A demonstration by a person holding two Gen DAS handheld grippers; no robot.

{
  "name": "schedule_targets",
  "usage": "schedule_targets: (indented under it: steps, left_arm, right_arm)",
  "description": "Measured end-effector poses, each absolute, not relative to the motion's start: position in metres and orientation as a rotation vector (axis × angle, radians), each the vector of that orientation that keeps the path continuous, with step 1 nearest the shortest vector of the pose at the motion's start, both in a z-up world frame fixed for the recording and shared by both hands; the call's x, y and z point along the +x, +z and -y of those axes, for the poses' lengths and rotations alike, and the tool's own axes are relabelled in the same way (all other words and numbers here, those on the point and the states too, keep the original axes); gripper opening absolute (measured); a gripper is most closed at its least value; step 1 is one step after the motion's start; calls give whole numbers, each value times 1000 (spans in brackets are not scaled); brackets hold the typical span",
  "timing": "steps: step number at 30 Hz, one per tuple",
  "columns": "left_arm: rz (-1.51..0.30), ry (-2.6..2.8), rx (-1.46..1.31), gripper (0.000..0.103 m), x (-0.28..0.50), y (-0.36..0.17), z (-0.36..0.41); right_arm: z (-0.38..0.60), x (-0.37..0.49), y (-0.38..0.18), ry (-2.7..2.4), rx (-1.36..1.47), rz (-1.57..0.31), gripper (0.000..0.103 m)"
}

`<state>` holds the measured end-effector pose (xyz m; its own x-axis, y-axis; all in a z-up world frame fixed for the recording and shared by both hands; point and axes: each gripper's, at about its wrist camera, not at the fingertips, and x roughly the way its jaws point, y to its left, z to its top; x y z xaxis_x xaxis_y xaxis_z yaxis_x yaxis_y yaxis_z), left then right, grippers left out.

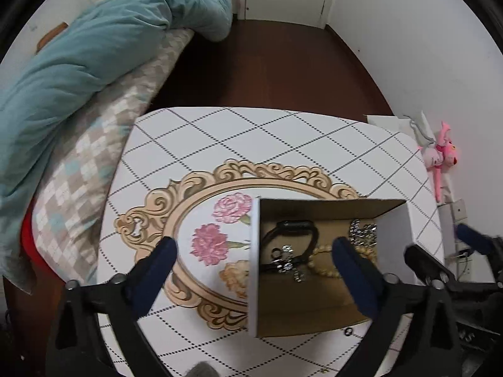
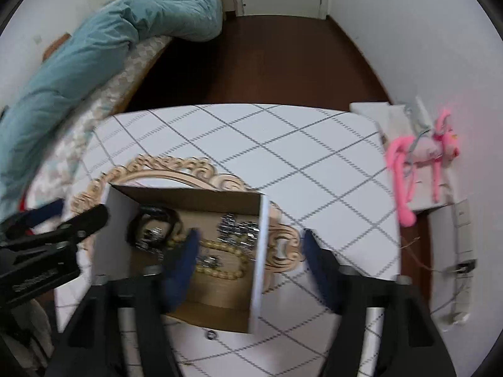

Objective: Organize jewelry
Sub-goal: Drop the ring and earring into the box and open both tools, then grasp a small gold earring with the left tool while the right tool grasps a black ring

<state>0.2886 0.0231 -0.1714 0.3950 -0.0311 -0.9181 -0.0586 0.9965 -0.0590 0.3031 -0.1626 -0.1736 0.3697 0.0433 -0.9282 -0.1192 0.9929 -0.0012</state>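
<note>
1. The left tongs stand spread wide and empty astride the left wall of the cardboard box; the right tongs, also released, straddle its right wall.
2. The box sits on the ornate floral tray on the checked bench; inside lie a black watch, a beaded bracelet and sparkly silver pieces.
3. Risk: squeezing the thin, light walls may tip or slide the box; tangled beads could drag neighbours out.
4. A small ring lies on the bench just outside the box, easily knocked off.
</note>
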Motion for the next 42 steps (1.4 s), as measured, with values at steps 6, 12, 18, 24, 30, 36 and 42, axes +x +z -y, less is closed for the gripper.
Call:
schedule_targets:
  steps: [6,12,18,24,30,36,42]
  left_arm:
    - [-1163,53,-48,103,275,-175,-24]
    - [-1126,49,-54,103,263,-156,-26]
    - [-1078,63,-57,103,242,-136,-30]
    - [-1112,112,-14,103,205,-168,-31]
    - [-1256,127,-18,103,177,-231,-35]
    - [-1342,140,-7,103,169,-269,-38]
    - [-1335,130,-52,103,169,-272,-44]
  right_arm:
    - [162,289,-178,72,-105,-1187,103]
    - [165,276,-155,58,-81,-1127,103]
    - [167,248,-127,53,-72,-1055,103]
    - [166,211,-153,76,-46,-1095,103]
    - [161,193,-212,124,-17,-1189,84]
    - [149,187,-249,163,-16,-1217,65]
    - [136,185,-262,185,-46,-1201,35]
